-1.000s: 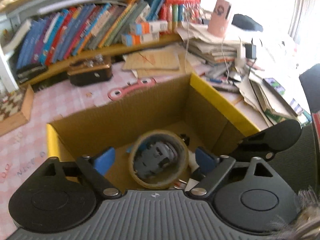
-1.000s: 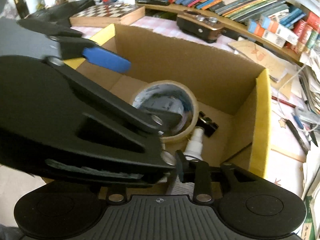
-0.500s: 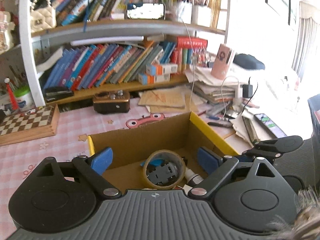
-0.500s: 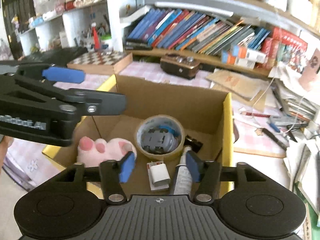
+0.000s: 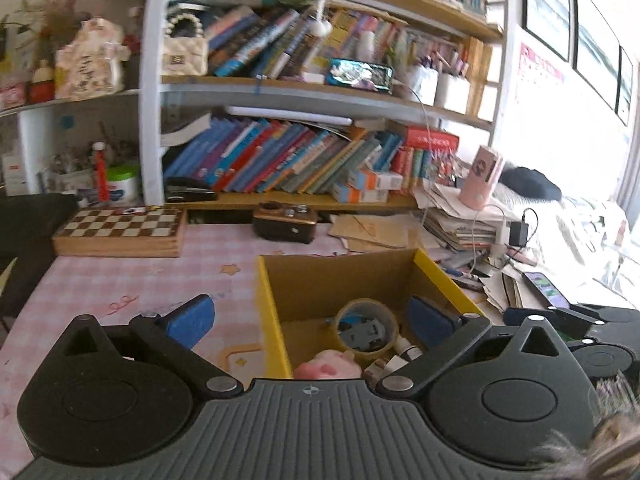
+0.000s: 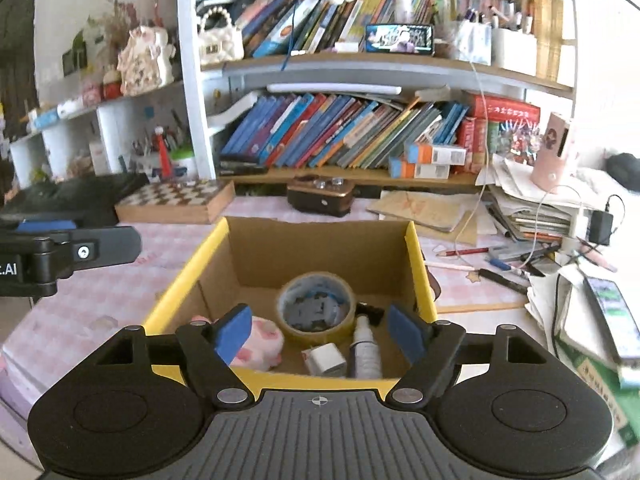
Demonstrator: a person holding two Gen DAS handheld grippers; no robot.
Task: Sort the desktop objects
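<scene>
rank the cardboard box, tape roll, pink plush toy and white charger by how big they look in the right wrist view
1. cardboard box, by far the largest
2. tape roll
3. pink plush toy, partly hidden behind a gripper finger, so it could rival the tape roll
4. white charger, smallest

Daylight pours in from the window (image 5: 624, 184) at the right of the left wrist view, washing that edge out to near white, while the left side stays dim. Both fisheye views bend the bookshelf (image 6: 360, 64) into curves and smear toward the corners. The cardboard box (image 6: 320, 248) is evenly lit, its contents fairly sharp.
</scene>
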